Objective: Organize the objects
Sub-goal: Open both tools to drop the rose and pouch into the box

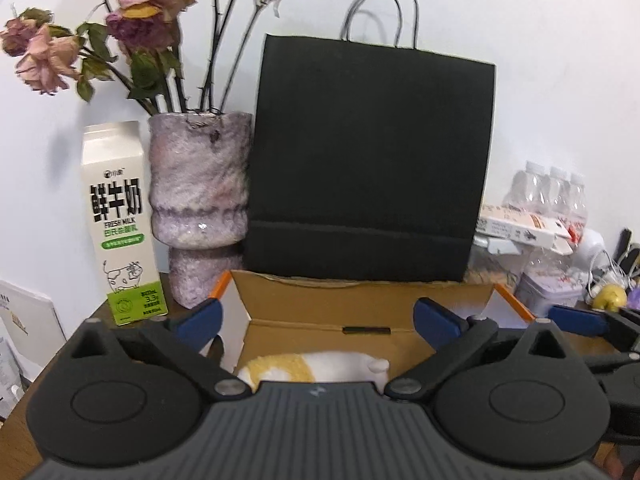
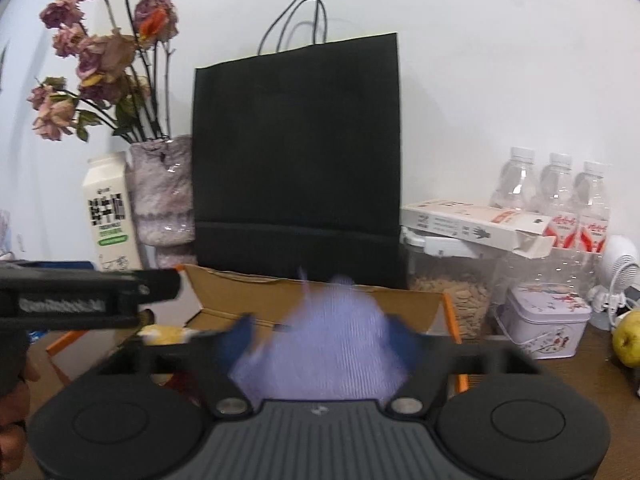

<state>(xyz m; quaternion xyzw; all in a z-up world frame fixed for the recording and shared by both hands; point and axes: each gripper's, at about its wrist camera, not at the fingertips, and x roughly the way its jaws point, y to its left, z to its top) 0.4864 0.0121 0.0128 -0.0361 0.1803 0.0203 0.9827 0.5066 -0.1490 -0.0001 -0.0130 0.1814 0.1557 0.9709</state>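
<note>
1. Left wrist view: left gripper (image 1: pixel 316 316) stands wide, nothing between its blue pads; a white-and-yellow sock (image 1: pixel 316 366) lies below it in the cardboard box (image 1: pixel 360 304).
2. Right wrist view: right gripper (image 2: pixel 320 334) is spread wide, with a blurred purple cloth (image 2: pixel 324 344) between its pads, over the box.
3. Behind the box stand a black bag (image 1: pixel 368 160), vase (image 1: pixel 196 208) and milk carton (image 1: pixel 120 220).

Two gripper-mounted fisheye views, side by side, both facing the wall slightly downward, close over the cardboard box (image 1: pixel 360 300), sharing black paper bag (image 2: pixel 296 152), vase (image 1: pixel 198 208), milk carton (image 2: pixel 108 216)
</note>
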